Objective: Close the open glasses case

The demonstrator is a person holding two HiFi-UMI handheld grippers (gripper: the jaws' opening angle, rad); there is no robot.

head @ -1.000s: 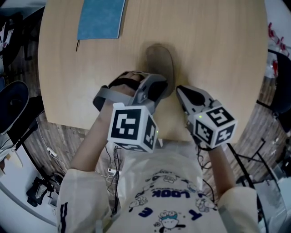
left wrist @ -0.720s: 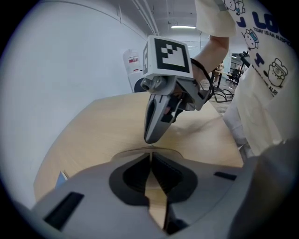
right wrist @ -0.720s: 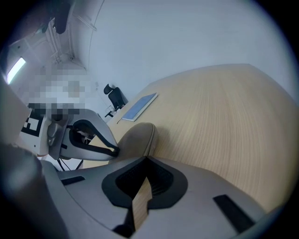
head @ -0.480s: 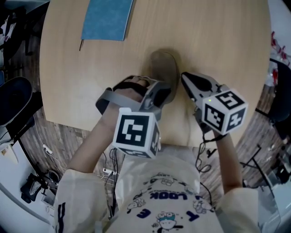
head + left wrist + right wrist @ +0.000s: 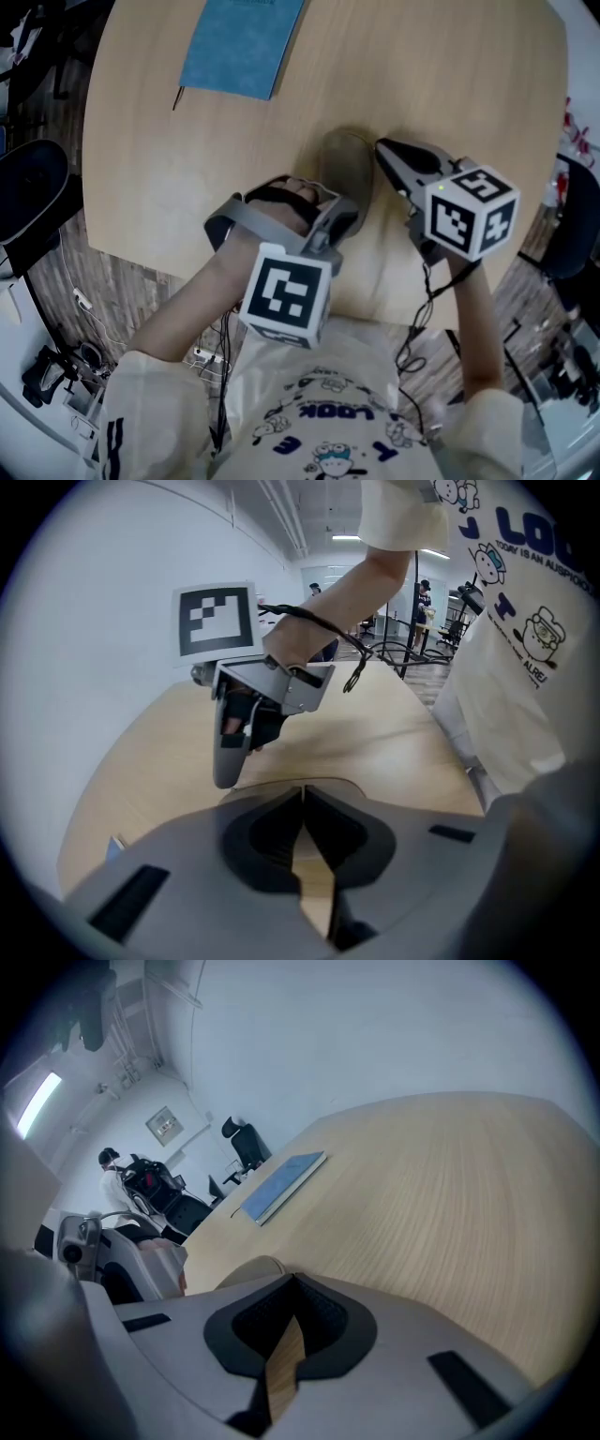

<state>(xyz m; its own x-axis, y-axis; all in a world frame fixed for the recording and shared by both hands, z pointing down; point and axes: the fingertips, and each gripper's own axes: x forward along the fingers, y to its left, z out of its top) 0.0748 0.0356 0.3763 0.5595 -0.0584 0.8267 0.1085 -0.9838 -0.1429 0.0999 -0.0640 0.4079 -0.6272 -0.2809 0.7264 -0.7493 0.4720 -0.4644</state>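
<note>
head view: looked steeply down from above the person onto the table (image 5: 450, 84), mid-range
left gripper view: sat low over the tabletop, faced the right gripper (image 5: 225, 772), close
right gripper view: low too, faced along the table toward the blue notebook (image 5: 281, 1185), farther off
overlap: head and right gripper views shared the blue notebook

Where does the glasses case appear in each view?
Head view: glasses case at centre, the right gripper's tongs just right of it.
Left gripper view: a low tan rim just beyond the left gripper's shut tongs, below the right gripper.
Right gripper view: a tan hump left of centre, behind the tongs.
Shared landmark: the wooden table under it.
</note>
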